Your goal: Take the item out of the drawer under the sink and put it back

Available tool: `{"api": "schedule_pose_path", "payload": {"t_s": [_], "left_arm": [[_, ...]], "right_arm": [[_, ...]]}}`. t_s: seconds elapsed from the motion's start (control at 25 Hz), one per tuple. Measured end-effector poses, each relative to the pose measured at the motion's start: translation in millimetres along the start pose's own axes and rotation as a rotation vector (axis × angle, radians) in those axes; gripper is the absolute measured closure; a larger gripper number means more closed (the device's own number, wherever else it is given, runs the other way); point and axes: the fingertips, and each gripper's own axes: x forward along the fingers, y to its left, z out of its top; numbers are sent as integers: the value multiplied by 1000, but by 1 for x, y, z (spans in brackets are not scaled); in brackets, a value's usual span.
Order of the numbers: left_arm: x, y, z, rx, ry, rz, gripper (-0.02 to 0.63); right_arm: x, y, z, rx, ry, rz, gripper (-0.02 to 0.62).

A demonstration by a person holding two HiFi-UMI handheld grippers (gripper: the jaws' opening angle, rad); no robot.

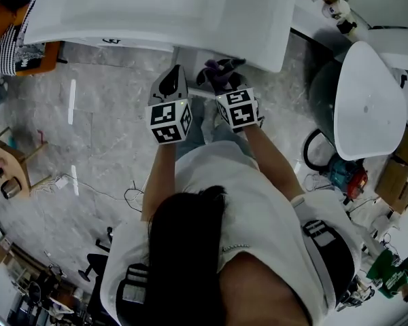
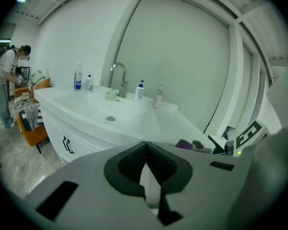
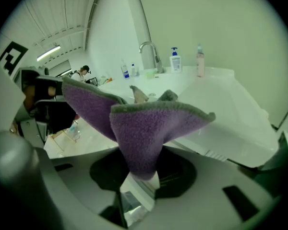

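Note:
A purple fleece cloth [image 3: 139,128] with a grey edge hangs bunched from my right gripper [image 3: 140,175], whose jaws are shut on it. In the head view the cloth [image 1: 221,70] sits just below the front rim of the white sink [image 1: 122,12], with the right gripper [image 1: 222,81] behind it. My left gripper [image 1: 171,83] is close beside it on the left, pointing at the sink's underside. Its dark pads [image 2: 156,164] meet at the tip with nothing between them. The vanity front under the sink shows a black handle [image 2: 67,145]. The drawer is hidden from view.
A chrome tap [image 2: 119,78] and several bottles stand along the sink's back edge. A person [image 2: 5,83] stands far left beside an orange chair [image 2: 31,126]. A white oval lid [image 1: 367,107] and boxes crowd the right; a wooden stool [image 1: 7,161] and cables lie left.

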Motion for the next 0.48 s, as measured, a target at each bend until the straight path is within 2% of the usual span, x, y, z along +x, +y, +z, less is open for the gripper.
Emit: {"api": "schedule_pose_path", "payload": {"t_s": [0.48], "left_arm": [[20,41,-12,-33,49,15,601]], "right_arm": [[61,1,-30,44,136,14,453]]}}
